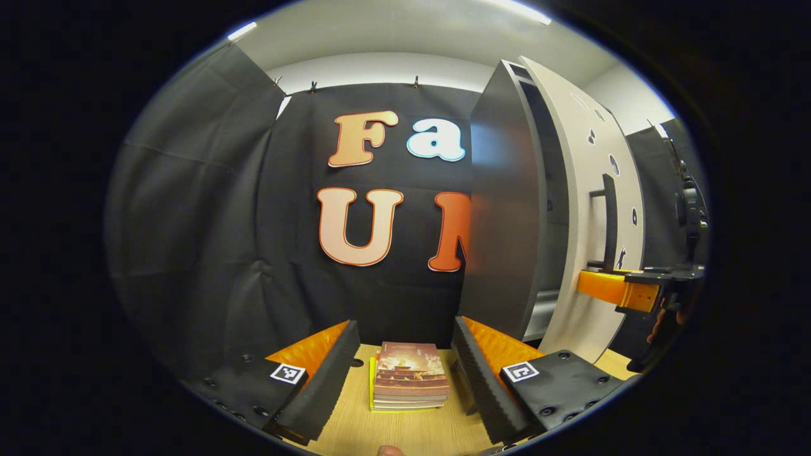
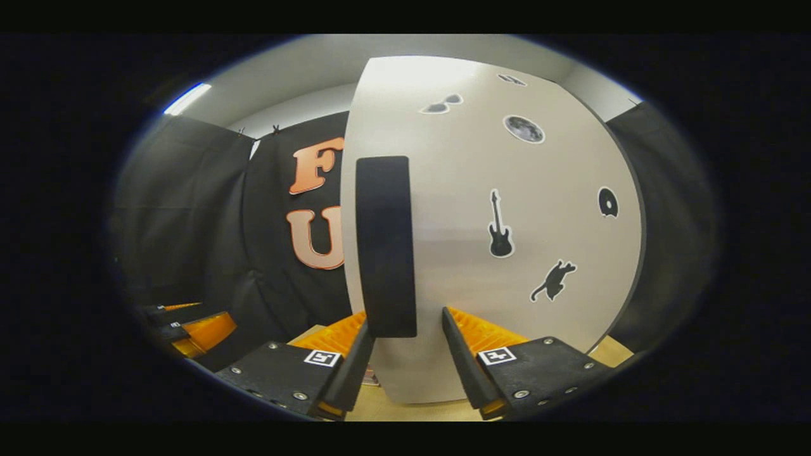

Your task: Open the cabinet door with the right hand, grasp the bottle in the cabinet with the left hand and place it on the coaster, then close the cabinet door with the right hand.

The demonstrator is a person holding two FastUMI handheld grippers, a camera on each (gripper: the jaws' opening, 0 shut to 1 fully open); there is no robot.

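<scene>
Our left gripper (image 1: 403, 373) waits low over the pale wooden desk (image 1: 405, 430), its fingers spread wide with a stack of brown-covered books (image 1: 410, 377) lying between them, keeping clear of the door's swing, we judge. Our right gripper (image 2: 405, 354) has its fingers set either side of the tall black bar handle (image 2: 385, 247) without visibly pressing it, ready to pull. Beyond them the grey cabinet door with dark stickers (image 2: 507, 209) stands slightly ajar. The bottle isn't yet visible through the gap.
</scene>
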